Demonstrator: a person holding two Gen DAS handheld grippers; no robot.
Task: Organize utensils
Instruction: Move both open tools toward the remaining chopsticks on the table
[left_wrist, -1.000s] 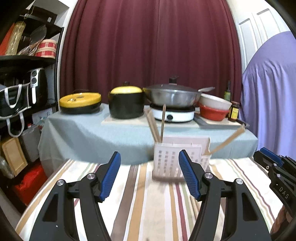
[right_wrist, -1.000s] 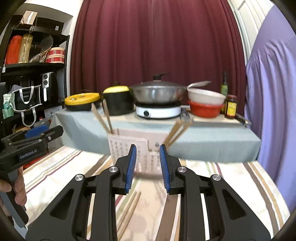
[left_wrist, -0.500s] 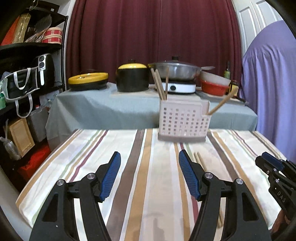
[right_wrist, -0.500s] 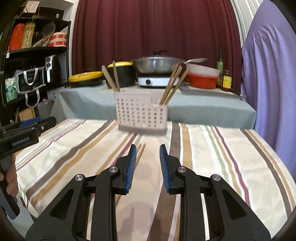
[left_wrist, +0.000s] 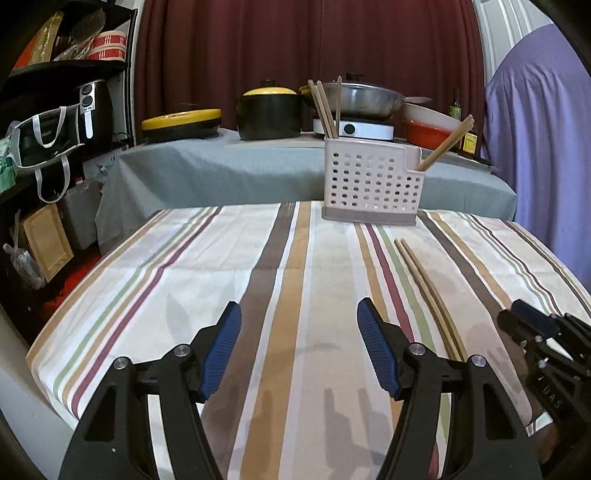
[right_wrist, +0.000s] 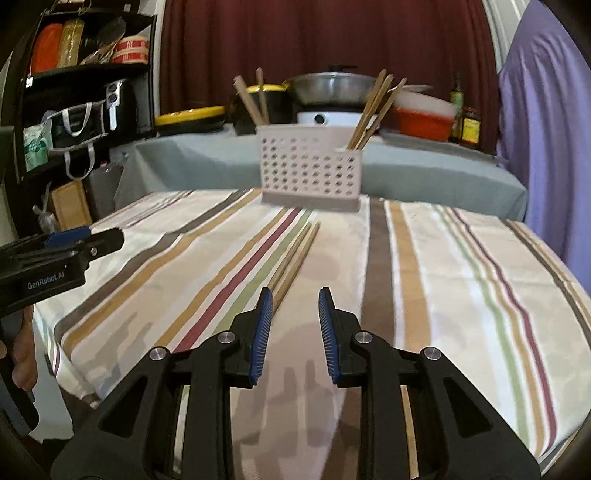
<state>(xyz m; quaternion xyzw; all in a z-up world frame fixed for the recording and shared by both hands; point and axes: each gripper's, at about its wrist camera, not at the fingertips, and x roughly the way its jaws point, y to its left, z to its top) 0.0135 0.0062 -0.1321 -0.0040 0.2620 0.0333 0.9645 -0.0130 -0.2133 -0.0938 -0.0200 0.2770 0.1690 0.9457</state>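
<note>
A white perforated utensil holder (left_wrist: 373, 184) (right_wrist: 310, 175) stands at the far edge of the striped tablecloth, with wooden chopsticks sticking up from both ends. A loose pair of wooden chopsticks (left_wrist: 428, 288) (right_wrist: 295, 254) lies flat on the cloth in front of it. My left gripper (left_wrist: 299, 332) hovers low over the cloth, open and empty, with the loose pair to its right. My right gripper (right_wrist: 293, 314) is open by a narrow gap with nothing in it; the near ends of the pair reach its left finger.
Behind the striped table (left_wrist: 184, 266) stands a grey-covered table (left_wrist: 221, 166) with yellow-lidded pots, a wok on a hot plate, bowls and bottles. A black shelf (left_wrist: 44, 122) with bags stands at left. A purple cloth (left_wrist: 535, 122) hangs at right.
Both grippers have sunk and tipped down toward the striped cloth. The holder has risen in both views, and the loose chopsticks on the cloth have come into the left wrist view. The jaws have not moved.
</note>
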